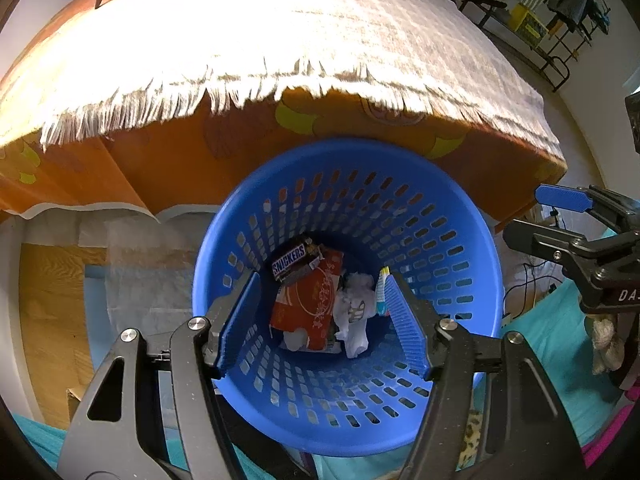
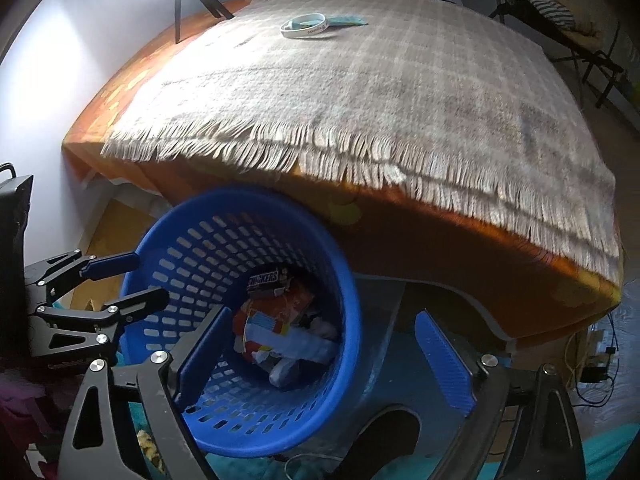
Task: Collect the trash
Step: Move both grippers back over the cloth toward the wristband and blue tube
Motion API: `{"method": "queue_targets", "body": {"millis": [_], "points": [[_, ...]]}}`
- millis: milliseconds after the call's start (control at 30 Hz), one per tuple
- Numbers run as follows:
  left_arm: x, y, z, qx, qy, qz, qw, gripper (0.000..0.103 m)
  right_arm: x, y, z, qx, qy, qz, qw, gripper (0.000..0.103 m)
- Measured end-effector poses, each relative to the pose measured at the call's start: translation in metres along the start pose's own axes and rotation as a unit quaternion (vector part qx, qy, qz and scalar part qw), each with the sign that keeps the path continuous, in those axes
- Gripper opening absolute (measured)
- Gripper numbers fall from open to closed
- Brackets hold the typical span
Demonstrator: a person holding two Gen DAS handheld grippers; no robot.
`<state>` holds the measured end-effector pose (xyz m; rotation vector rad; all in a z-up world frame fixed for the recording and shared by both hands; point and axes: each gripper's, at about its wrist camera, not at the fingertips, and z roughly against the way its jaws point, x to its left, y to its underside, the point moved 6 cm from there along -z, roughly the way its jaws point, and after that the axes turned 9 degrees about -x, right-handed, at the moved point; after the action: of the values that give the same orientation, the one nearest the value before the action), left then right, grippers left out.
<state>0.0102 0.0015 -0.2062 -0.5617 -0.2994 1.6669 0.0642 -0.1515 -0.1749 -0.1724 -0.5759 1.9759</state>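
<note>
Both empty: left hand-held gripper (image 1: 320, 320) released over the blue basket (image 1: 460, 208), wrappers dropped inside; right hand-held gripper (image 2: 324, 356) released; wristband (image 2: 306, 26) at twelve o'clock awaits collection.

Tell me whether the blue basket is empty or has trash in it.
Not empty. The blue basket holds a Snickers wrapper, a red-orange carton and crumpled white paper at its bottom, well below the rim.
</note>
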Motion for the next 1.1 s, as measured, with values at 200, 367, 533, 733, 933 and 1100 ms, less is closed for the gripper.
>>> {"method": "queue_targets", "body": {"millis": [200, 367, 533, 733, 933, 1100], "points": [[0.005, -0.019, 0.004, -0.012, 0.001, -0.002, 0.9999, 0.066, -0.009, -0.022, 0.005, -0.020, 0.004, -0.003, 1.000, 0.094], [0.012, -0.048, 0.009, -0.030, -0.001, -0.002, 0.9995, 0.066, -0.019, -0.046, 0.010, -0.043, 0.005, -0.008, 0.999, 0.094], [0.018, -0.079, 0.008, -0.046, -0.005, -0.005, 0.9989, 0.066, -0.031, -0.071, 0.015, -0.072, 0.005, -0.014, 0.997, 0.094], [0.023, -0.128, 0.005, -0.068, -0.002, -0.006, 0.9976, 0.066, -0.042, -0.105, 0.015, -0.101, -0.003, -0.020, 0.995, 0.094], [0.023, -0.173, -0.001, -0.084, 0.002, -0.008, 0.9965, 0.066, -0.053, -0.143, 0.017, -0.114, 0.015, 0.000, 0.993, 0.094], [0.008, -0.209, -0.010, -0.094, 0.001, -0.036, 0.9949, 0.066, -0.064, -0.177, 0.018, -0.117, 0.027, 0.016, 0.993, 0.094]]}}
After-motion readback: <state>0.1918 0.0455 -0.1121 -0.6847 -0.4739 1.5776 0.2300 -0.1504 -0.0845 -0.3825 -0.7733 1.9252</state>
